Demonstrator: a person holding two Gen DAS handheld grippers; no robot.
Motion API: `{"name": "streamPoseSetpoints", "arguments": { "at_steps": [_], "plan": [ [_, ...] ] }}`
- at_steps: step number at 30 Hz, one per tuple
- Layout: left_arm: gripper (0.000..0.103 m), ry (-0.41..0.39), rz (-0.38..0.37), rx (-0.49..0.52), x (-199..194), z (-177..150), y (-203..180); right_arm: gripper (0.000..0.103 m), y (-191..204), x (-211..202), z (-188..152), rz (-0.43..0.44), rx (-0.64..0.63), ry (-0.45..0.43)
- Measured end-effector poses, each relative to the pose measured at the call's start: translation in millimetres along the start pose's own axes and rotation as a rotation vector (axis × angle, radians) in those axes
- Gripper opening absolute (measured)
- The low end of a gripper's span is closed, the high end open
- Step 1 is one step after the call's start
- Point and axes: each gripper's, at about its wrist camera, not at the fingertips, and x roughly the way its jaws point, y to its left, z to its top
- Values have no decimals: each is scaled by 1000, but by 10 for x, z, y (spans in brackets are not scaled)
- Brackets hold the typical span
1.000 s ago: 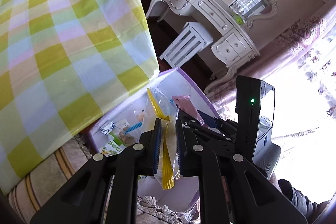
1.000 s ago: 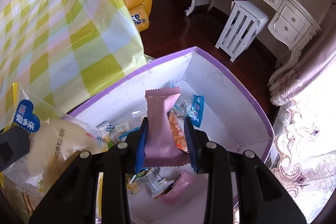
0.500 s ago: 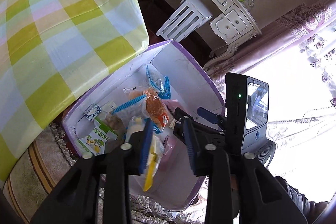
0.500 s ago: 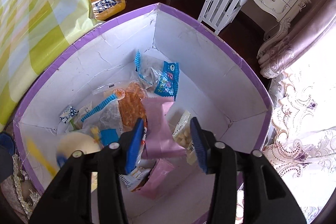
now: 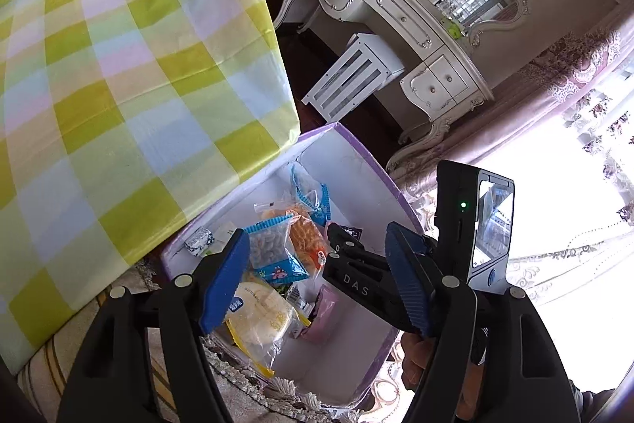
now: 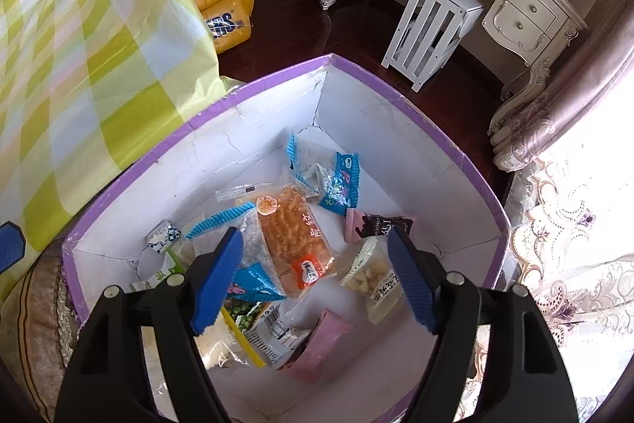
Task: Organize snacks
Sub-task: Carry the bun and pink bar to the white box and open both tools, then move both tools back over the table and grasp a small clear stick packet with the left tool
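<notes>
- Purple-rimmed box point(image 6: 396, 94): white inside, open top, on the floor just beside the hanging edge of the checked cloth point(image 6: 79, 66) over the surface.
- Bare box floor shows along the far wall and the near right corner; snacks crowd the middle and near left.
- Left claw point(image 5: 317, 284): above the box, jaws opening, nothing between the pads. Bread packet point(image 5: 259, 316) lies in the box below it.
- Right claw point(image 6: 313, 280): over the box, jaws opening, empty.
- Count in the right wrist view: two blue-edged clear packets, one orange pastry packet point(image 6: 293, 236), two pink wrappers; others partly hidden, uncounted.
</notes>
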Motion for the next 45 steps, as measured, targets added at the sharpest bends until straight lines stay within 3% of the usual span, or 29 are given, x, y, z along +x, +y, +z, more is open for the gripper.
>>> {"name": "streamPoseSetpoints", "arguments": {
  "at_steps": [10, 20, 30, 45],
  "plan": [
    [71, -155, 76, -33, -586, 234, 313, 76, 286, -284, 185, 61, -22, -67],
    [75, -296, 176, -125, -1180, 369, 858, 77, 843, -489, 344, 152, -82, -120],
    [75, -380, 260, -232, -1609, 338, 1430, 77, 1616, -662, 433, 262, -168, -166],
    [75, -445, 377, -398, -2140, 113, 2330, 77, 2536, -859, 412, 381, -294, -201]
  ]
}}
